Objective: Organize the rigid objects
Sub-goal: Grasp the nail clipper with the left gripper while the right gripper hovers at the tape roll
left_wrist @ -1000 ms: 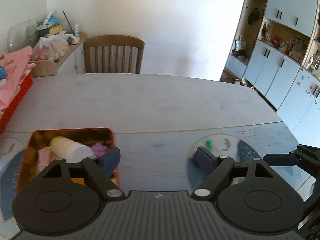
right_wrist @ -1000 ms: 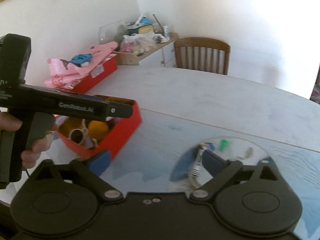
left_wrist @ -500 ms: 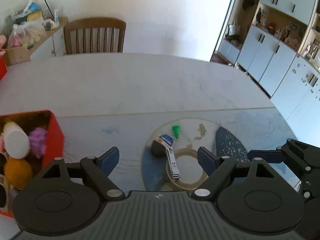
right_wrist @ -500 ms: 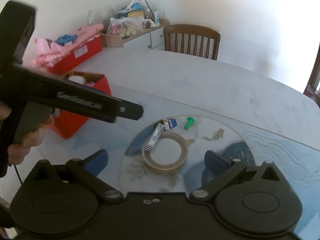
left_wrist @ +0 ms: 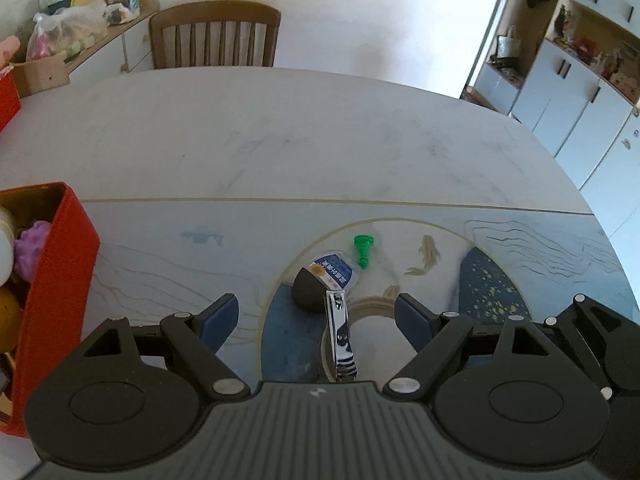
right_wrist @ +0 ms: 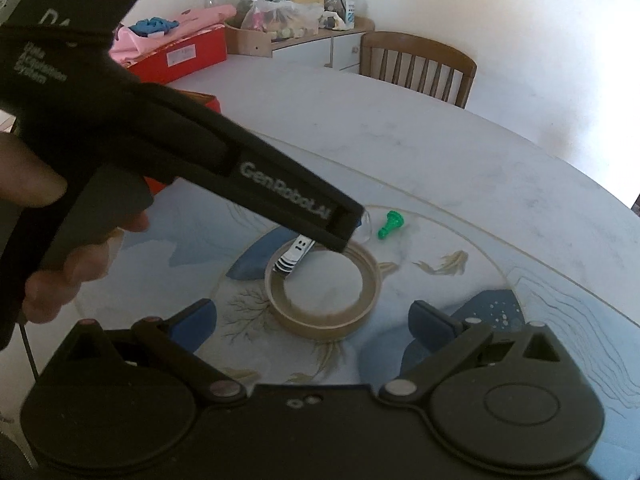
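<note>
Both grippers have descended toward the tape roll [right_wrist: 322, 295] on the tabletop [left_wrist: 280, 136], left gripper [left_wrist: 317, 319] and right gripper [right_wrist: 313, 320] open and empty, nail clipper [left_wrist: 340, 338] lying lengthwise across its rim, pointing toward a dark, possibly stone-like object [left_wrist: 308, 290], while the red box [left_wrist: 60, 280] holds assorted items.

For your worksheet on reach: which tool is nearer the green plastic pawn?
Left. The left tool hangs just short of the green plastic pawn; the right tool sits farther back, behind the tape roll.
</note>
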`<state>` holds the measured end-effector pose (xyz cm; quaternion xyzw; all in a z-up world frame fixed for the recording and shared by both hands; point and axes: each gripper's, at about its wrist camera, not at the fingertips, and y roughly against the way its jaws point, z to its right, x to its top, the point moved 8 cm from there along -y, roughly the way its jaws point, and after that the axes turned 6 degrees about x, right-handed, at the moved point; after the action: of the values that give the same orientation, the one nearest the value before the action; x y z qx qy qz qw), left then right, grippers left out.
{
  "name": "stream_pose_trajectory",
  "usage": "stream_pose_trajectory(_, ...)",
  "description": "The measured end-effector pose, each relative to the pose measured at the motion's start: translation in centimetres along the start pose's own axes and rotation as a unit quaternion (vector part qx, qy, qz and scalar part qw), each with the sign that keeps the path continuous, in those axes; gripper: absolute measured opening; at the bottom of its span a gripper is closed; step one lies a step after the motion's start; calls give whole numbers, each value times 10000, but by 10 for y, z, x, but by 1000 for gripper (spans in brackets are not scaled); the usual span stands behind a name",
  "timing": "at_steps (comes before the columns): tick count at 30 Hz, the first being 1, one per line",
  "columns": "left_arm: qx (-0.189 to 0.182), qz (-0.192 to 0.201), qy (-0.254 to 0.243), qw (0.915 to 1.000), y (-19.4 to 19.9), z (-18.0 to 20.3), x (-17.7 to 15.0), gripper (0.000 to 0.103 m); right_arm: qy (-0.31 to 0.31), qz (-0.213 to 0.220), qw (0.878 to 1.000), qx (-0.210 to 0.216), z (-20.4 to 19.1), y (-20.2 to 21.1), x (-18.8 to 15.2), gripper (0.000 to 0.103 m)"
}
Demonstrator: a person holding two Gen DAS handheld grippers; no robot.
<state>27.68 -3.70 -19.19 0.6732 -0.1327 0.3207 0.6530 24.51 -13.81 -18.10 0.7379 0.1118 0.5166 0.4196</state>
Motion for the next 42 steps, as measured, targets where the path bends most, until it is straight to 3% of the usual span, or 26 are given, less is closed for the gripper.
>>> stream_pose_trajectory(6, 115, -53, 61, 9999, -14, 3, 1, 83, -38, -48, 10000, 29, 7, -12, -1, 97)
stream_pose_trajectory(9, 84, -126, 103, 9998, -19, 4, 2, 66, -49, -74, 10000, 33, 11, -18, -1, 96)
stream_pose_trajectory(18, -91, -225, 253, 9994, -25, 6, 3, 44, 60, -78, 9999, 65, 12, -28, 1, 94)
stream_pose_trajectory(25, -404, -318, 385, 9979, -25, 9, 5, 20, 128, -108, 9998, 79, 10, -29, 0, 89)
stream_pose_trajectory(31, -470, -323, 453, 9973, -24, 9, 4, 12, 207, -123, 9997, -24, 7, -30, -1, 85)
stream_pose_trajectory(35, -476, -306, 441, 9974, -23, 8, 3, 12, 242, -174, 9994, -171, 9, -31, -2, 75)
stream_pose_trajectory(42, -544, -207, 477, 9972, -13, 7, 1, 12, 251, -123, 9995, -160, 3, -20, -5, 75)
